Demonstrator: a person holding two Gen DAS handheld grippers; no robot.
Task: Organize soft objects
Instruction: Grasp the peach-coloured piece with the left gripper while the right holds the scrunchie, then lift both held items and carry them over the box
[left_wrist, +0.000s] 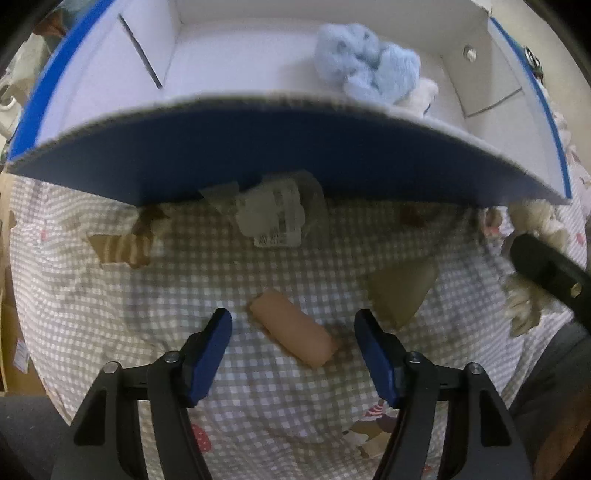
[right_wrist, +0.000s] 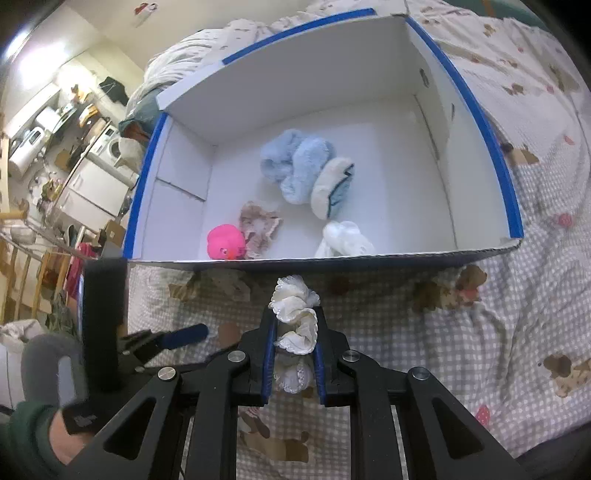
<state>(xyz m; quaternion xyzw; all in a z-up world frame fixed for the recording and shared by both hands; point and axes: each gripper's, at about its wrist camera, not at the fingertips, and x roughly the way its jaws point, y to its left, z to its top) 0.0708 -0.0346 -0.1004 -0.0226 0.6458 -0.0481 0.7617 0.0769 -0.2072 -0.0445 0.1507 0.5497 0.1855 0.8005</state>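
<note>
**Step in hand.** Two pickups at once, judged from the layout. Right gripper (right_wrist: 294, 341): jaws nearly closed, clamped on a cream frilled scrunchie (right_wrist: 295, 314), held just short of the near wall of the box (right_wrist: 369, 256). Left gripper (left_wrist: 291, 354): jaws about half open, pointing steeply down, straddling a peach roll (left_wrist: 293, 334) that lies on the checked bedcover (left_wrist: 147, 295). The pads do not press on it.

**Next move, as judged.**
- Right: carry the scrunchie over the near wall and release inside the box.
- Left: sink a little, close on the roll; it lies skewed across the gap, so a small wrist roll may seat the pads better.

**Box contents, right view only.**
- blue fluffy socks (right_wrist: 295, 166)
- white-and-blue slipper (right_wrist: 330, 186)
- white sock (right_wrist: 345, 240)
- beige frilled piece (right_wrist: 258, 227)
- pink duck (right_wrist: 225, 243)

**Left view only.**
- the peach roll in full; in the right view only a brownish patch, possibly the roll, shows beside the left gripper's blue finger
- a label (left_wrist: 273, 214) taped to the box's blue outer face
- a tan triangular thing (left_wrist: 402, 291) near the roll, too blurred to identify
</note>
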